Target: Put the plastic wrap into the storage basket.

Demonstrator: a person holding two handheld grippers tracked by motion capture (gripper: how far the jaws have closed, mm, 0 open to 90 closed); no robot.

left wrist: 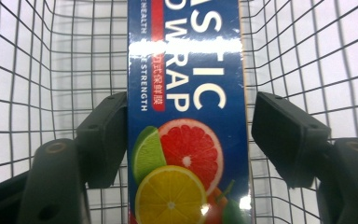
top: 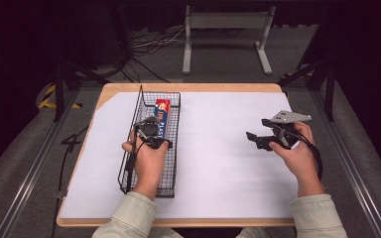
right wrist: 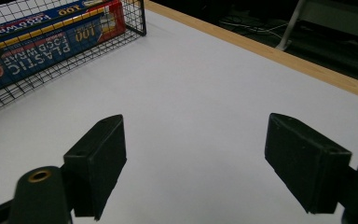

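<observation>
In the high view the person's left hand (top: 146,153) covers the near half of the plastic wrap box (top: 161,118), so only its far end with the red patch shows; the print on it is too small to read there. In the left gripper view the box (left wrist: 189,116) is cut off at top and bottom, and its lettering runs off the frame. The box lies lengthwise inside the black wire basket (top: 129,163), which stands on the left part of the white-covered worktop (top: 218,163). The left gripper (top: 148,130) hangs over the basket with the box between its jaws; the jaws stand partly open, the left pad at the box's edge, whether touching I cannot tell, the right pad just clear of it with a gap, so nothing is clamped. The right gripper (top: 258,140) sits well apart on the right, above bare worktop (right wrist: 205,93); its jaws stand wide with nothing between them; in its own view the basket (right wrist: 135,25) and box (right wrist: 42,46) lie far left, partly cut off.
</observation>
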